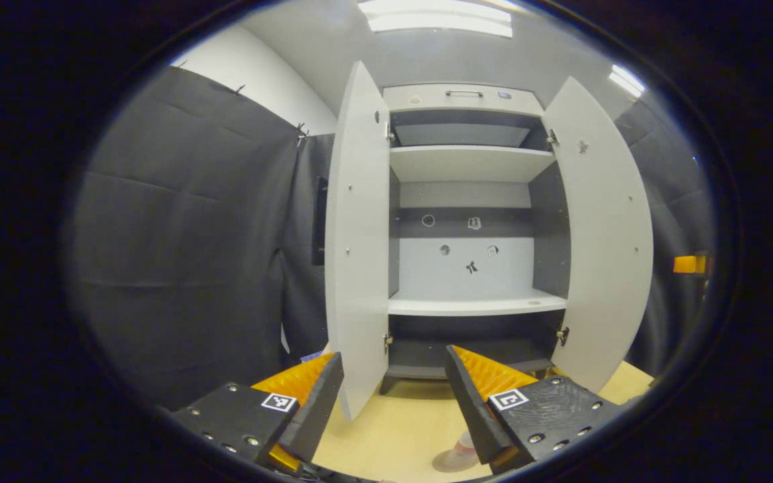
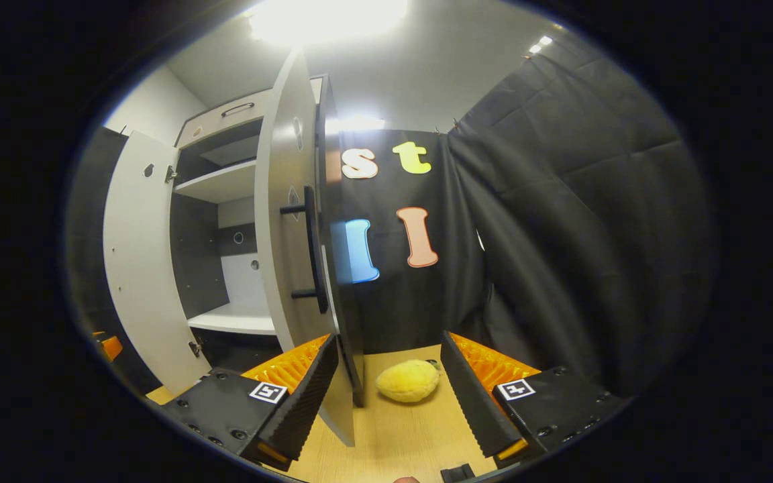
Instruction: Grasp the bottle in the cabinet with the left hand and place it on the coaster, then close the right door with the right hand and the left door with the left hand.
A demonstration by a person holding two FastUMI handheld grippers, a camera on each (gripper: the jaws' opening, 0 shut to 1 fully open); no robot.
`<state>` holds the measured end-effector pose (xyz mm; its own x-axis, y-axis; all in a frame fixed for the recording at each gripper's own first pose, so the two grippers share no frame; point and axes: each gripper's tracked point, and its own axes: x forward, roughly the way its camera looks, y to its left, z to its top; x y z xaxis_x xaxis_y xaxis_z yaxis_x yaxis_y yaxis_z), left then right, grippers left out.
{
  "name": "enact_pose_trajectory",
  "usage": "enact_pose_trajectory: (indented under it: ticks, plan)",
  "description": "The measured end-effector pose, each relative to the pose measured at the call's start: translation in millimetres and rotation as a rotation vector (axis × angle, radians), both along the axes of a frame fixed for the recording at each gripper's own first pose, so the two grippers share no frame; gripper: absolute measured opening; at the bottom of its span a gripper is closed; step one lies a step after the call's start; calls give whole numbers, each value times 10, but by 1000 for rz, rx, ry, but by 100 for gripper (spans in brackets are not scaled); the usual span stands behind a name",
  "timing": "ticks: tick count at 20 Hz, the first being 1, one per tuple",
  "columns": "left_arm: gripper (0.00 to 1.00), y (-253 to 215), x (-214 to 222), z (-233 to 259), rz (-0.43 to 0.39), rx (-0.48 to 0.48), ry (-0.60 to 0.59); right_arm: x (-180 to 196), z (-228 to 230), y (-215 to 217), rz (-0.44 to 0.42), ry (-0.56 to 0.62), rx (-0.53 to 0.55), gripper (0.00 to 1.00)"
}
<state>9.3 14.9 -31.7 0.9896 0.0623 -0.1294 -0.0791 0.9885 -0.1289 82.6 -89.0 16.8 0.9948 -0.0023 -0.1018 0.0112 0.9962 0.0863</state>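
cabinet with both doors open, left hand-held gripper fingers apart before left door, right hand-held gripper fingers apart astride right door edge, yellow plush on tabletop

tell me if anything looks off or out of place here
Nothing looks spilled or broken. Both cabinet doors, left and right, hang open, and no bottle stands on the shelves in the left gripper view. A yellow plush lies on the table by the right door.
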Motion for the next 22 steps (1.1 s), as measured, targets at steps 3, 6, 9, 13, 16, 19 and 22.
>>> enact_pose_trajectory:
  ticks: [3,6,9,13,16,19,22]
  plan:
    - [88,415,33,-17,30,29,1,151,189,76,-36,-39,-11,98]
    - [88,751,69,-50,50,46,1,266,378,95,-104,-83,-11,98]
    - [88,986,176,-80,71,26,2,384,505,68,-178,-115,-42,98]
    - [88,1251,280,-123,92,40,-8,559,533,105,-218,-108,-72,97]
    - [88,1417,311,-156,101,79,-10,562,600,144,-243,-135,-117,97]
    - [88,1441,408,-198,86,56,-12,531,624,221,-247,-143,-167,97]
    - [95,1441,542,-266,67,8,-15,519,637,301,-247,-138,-172,97]
